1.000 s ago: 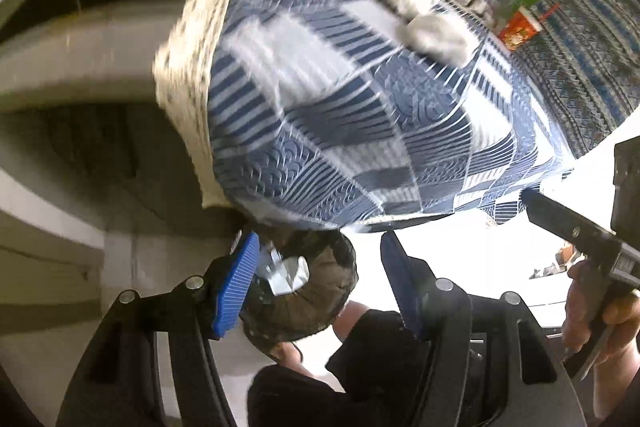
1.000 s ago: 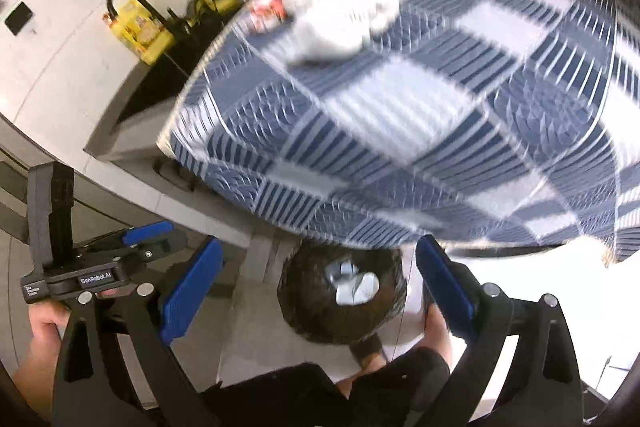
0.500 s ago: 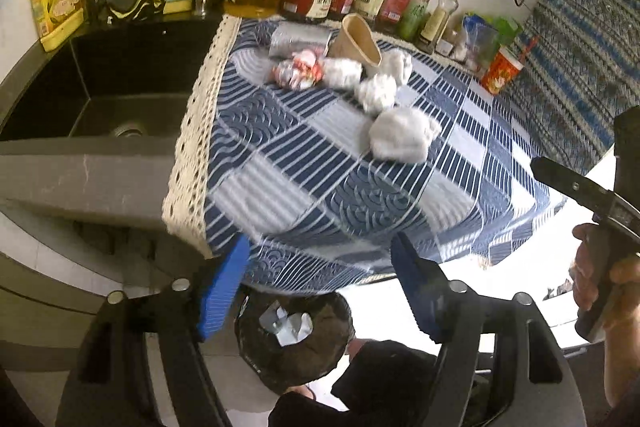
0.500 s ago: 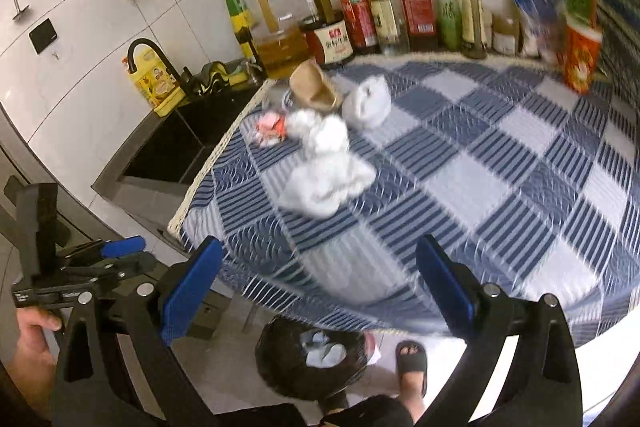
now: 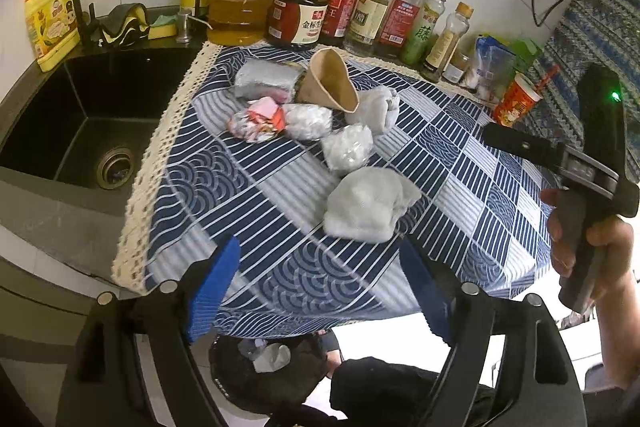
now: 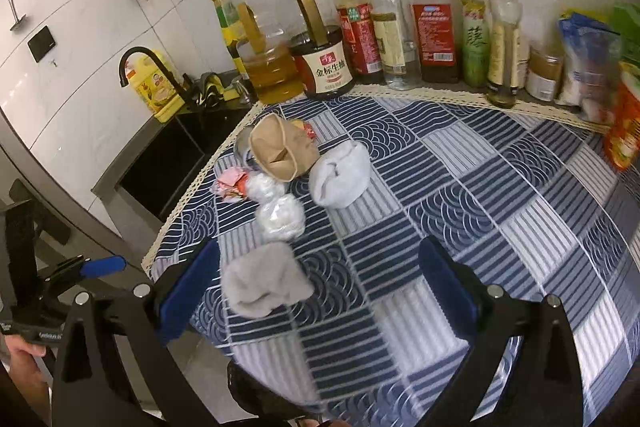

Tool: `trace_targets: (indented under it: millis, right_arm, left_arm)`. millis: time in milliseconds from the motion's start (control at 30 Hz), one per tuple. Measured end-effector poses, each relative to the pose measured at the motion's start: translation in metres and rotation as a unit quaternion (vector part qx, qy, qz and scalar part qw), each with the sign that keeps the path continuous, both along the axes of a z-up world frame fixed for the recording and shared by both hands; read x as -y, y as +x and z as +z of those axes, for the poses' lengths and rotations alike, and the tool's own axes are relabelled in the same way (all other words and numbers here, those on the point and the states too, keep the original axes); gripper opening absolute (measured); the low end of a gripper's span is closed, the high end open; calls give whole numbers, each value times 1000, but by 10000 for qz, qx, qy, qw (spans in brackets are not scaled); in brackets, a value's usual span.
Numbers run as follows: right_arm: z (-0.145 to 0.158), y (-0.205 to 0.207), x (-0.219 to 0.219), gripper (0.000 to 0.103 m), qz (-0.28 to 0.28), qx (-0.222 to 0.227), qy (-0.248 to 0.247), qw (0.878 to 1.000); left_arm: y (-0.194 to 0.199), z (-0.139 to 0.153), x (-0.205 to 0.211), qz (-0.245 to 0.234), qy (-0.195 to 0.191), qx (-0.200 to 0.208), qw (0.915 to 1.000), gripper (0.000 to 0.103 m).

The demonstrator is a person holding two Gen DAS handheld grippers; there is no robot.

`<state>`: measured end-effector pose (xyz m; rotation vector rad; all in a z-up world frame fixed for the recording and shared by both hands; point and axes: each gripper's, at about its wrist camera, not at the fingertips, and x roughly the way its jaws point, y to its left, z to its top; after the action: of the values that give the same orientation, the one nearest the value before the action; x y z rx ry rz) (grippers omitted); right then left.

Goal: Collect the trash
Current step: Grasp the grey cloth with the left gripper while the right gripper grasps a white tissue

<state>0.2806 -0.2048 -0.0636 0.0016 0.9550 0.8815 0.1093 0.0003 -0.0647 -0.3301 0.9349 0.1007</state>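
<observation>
Several pieces of trash lie on the blue checked tablecloth [image 5: 256, 195]: a crumpled white tissue [image 5: 370, 205] nearest me, clear plastic wads [image 5: 347, 147], a red-and-white wrapper [image 5: 258, 121], a brown paper cup on its side [image 5: 330, 83] and a silver packet [image 5: 264, 79]. My left gripper [image 5: 320, 287] is open and empty, just short of the tissue. My right gripper [image 6: 320, 287] is open and empty over the table's near edge, with the tissue [image 6: 264, 281] by its left finger. A black bin [image 5: 272, 367] with some trash in it stands on the floor under the table edge.
A row of sauce and oil bottles [image 5: 344, 11] lines the wall behind the table. A black sink [image 5: 80, 131] with a tap lies to the left. A red snack cup [image 5: 516, 103] and bags stand at the far right.
Both grippers have risen from over the floor bin to above the table edge, and now face the trash on the tablecloth. Both stay open and empty.
</observation>
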Motion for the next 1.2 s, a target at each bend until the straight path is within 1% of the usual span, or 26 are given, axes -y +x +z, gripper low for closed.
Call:
trace_targets:
  millis: [67, 167, 367, 467, 533, 700, 900, 967, 1000, 1033, 1067, 1133, 1167, 1200]
  right_arm:
    - [-4, 11, -4, 98, 126, -53, 10, 9999]
    - [-12, 31, -13, 98, 372, -87, -54, 9993]
    - [-33, 65, -36, 98, 861, -324, -82, 9957]
    - [-40, 75, -45, 98, 1011, -389, -81, 9941]
    - [-45, 83, -51, 98, 1120, -422, -102, 9928]
    - [-57, 98, -64, 97, 1220, -558, -232, 9907]
    - [-68, 110, -78, 88, 1257, -759, -290, 9887]
    - [-69, 111, -81, 88, 1286, -768, -288, 9883]
    - [-70, 111, -82, 84, 1297, -755, -300, 9882]
    - [-71, 111, -85, 74, 1329, -745, -349, 9877]
    - [-74, 110, -88, 71, 1370, -743, -425, 9869]
    - [-76, 109, -93, 68, 1446, -729, -473, 9857]
    - [-77, 108, -94, 67, 1464, -703, -500, 9855]
    - [-78, 108, -95, 64, 1479, -683, -524, 9852]
  left_arm:
    - [11, -2, 8, 74, -25, -44, 10000, 84]
    - [26, -9, 22, 139, 68, -204, 9997, 84]
    - [48, -25, 40, 308, 59, -413, 9987, 84]
    - [59, -35, 45, 431, 48, -519, 9977, 84]
    - [66, -41, 46, 486, -25, -577, 9971, 84]
    - [80, -54, 49, 627, -92, -677, 9957, 84]
    - [94, -63, 50, 669, -56, -772, 9948, 82]
    - [98, -65, 51, 683, -64, -772, 9947, 82]
    - [99, -66, 51, 692, -58, -783, 9945, 81]
    - [100, -67, 51, 699, -62, -796, 9944, 80]
    - [101, -68, 52, 698, -69, -805, 9943, 78]
    - [104, -70, 53, 702, -34, -816, 9942, 77]
    - [105, -71, 53, 704, -4, -816, 9942, 76]
    - [105, -72, 53, 708, 10, -824, 9941, 74]
